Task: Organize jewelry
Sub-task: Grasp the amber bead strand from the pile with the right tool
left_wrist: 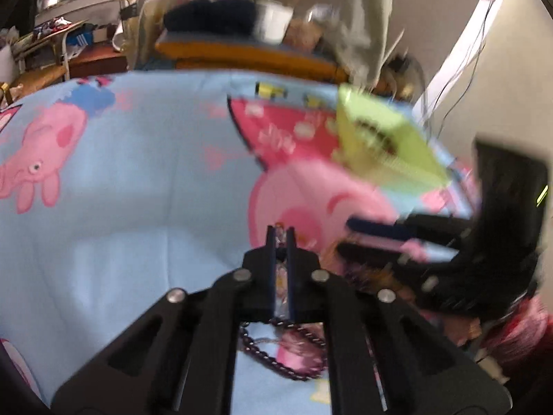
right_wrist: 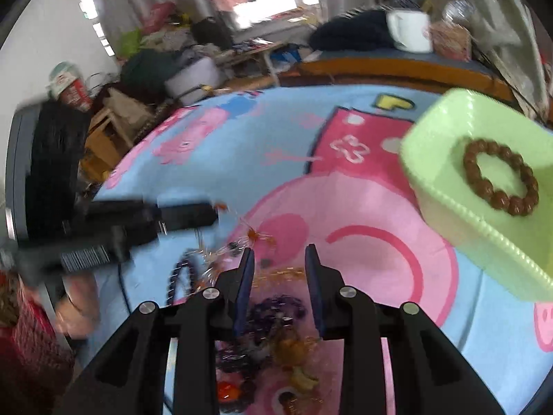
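Observation:
My left gripper (left_wrist: 280, 231) is shut on a thin glittery jewelry strand that runs between its pads. A dark chain (left_wrist: 276, 363) trails beneath it over the blue cartoon-pig blanket (left_wrist: 121, 207). The right wrist view has this gripper (right_wrist: 214, 212) at the left with fine strands hanging from its tip. My right gripper (right_wrist: 279, 254) stands open above a pile of mixed jewelry (right_wrist: 273, 332), nothing between its fingers; it also shows as (left_wrist: 344, 237). A green tray (right_wrist: 449, 131), blurred as (left_wrist: 387, 141), holds a brown bead bracelet (right_wrist: 501, 180).
An orange-edged ledge (right_wrist: 380, 65) behind the blanket carries a white mug (right_wrist: 409, 31) and dark cloth. Cluttered furniture and bags fill the far left (right_wrist: 155, 65). A person's hand (right_wrist: 76, 304) and red sleeve (right_wrist: 27, 339) sit at the lower left.

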